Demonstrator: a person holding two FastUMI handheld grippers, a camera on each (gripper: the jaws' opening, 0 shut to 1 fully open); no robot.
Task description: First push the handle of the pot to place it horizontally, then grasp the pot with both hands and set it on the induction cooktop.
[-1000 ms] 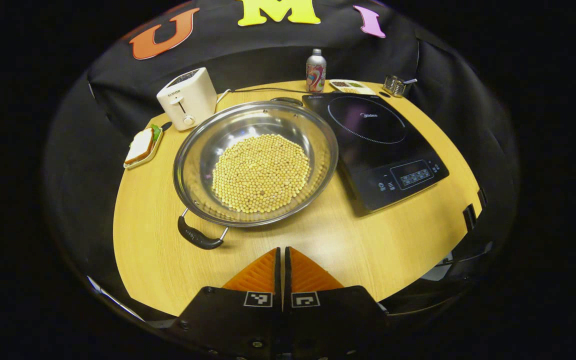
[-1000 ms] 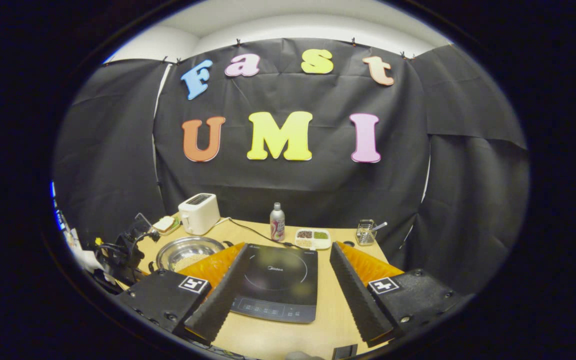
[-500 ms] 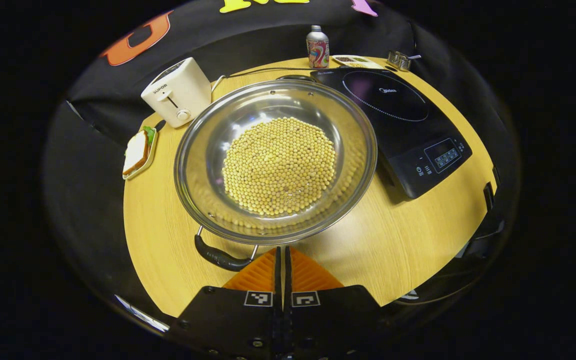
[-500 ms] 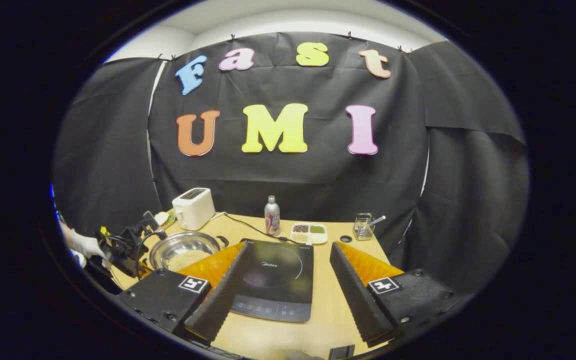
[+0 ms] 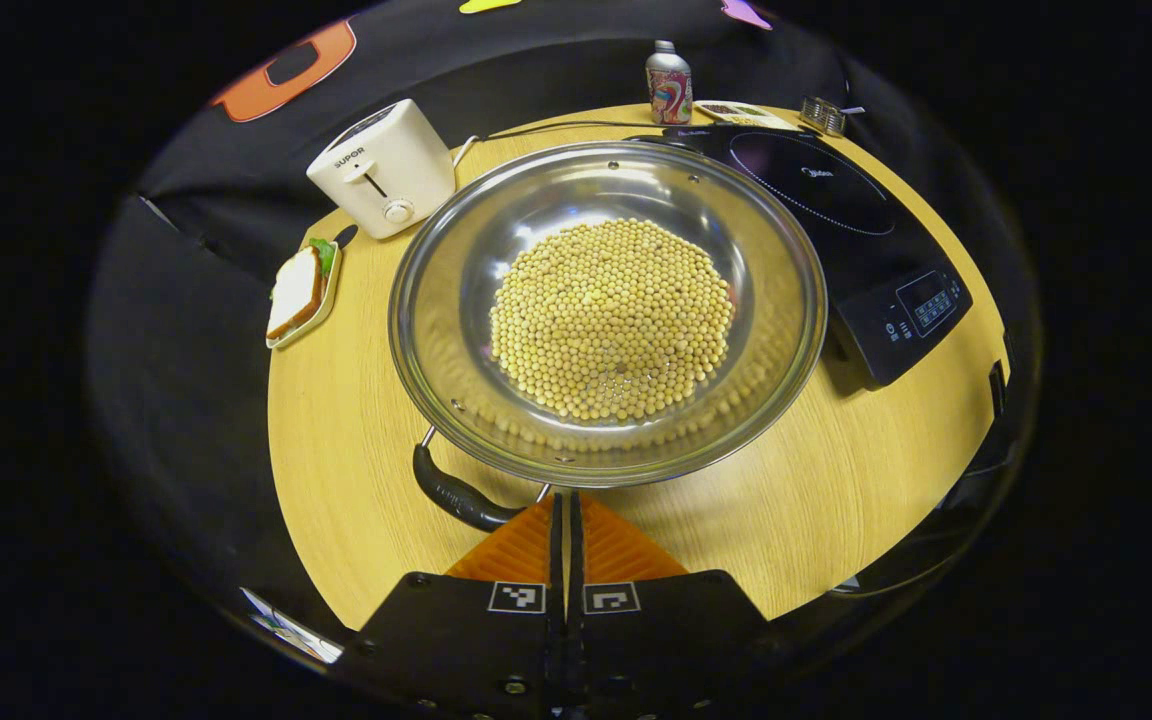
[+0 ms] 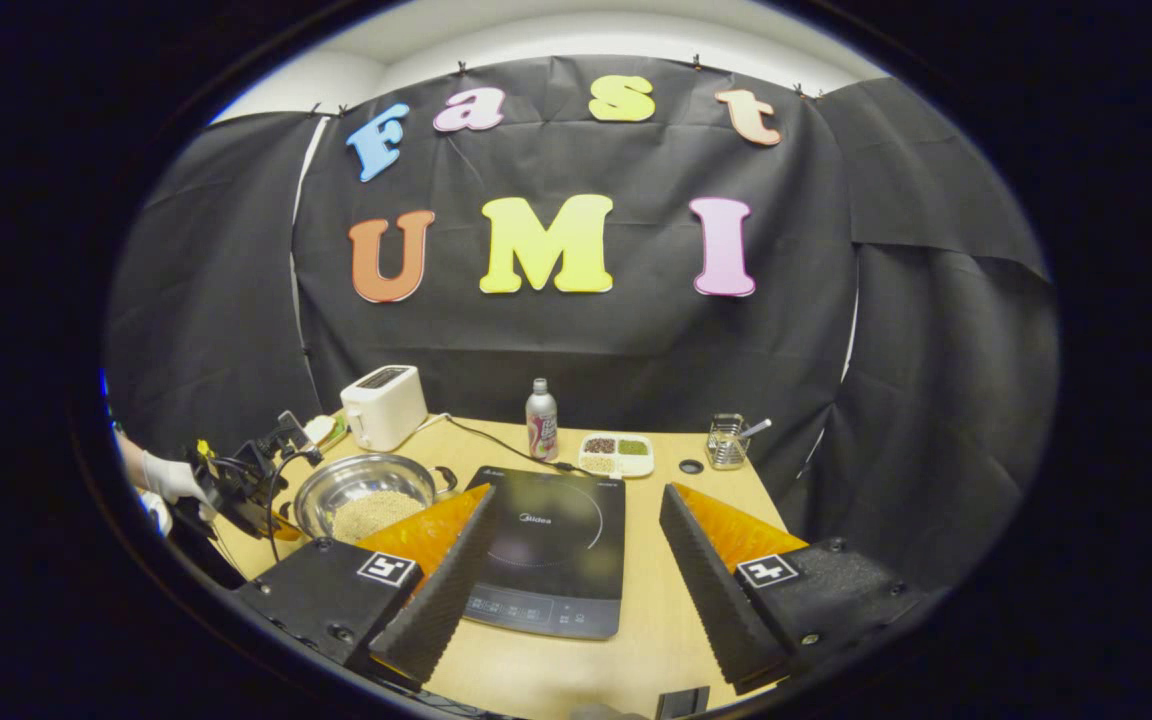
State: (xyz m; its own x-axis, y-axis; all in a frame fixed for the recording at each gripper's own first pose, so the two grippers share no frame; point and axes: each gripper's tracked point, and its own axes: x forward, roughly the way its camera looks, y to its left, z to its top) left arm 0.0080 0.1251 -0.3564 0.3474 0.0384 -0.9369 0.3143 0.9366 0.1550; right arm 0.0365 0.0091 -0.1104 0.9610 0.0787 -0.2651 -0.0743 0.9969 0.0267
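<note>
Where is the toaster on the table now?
In the left gripper view the toaster stands at the table's far left, beside the pot and behind the sandwich plate.

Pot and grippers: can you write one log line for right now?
left gripper: shut, at pot handle | right gripper: open | pot: on table

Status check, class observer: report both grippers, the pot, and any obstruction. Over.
Left gripper shut, at pot handle. Right gripper open above cooktop. Pot on table, beside cooktop. Nothing on cooktop.

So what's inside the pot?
The pot holds a round heap of pale yellow beans, with bare steel wall around it. The pot's bottom under the beans is covered.
</note>
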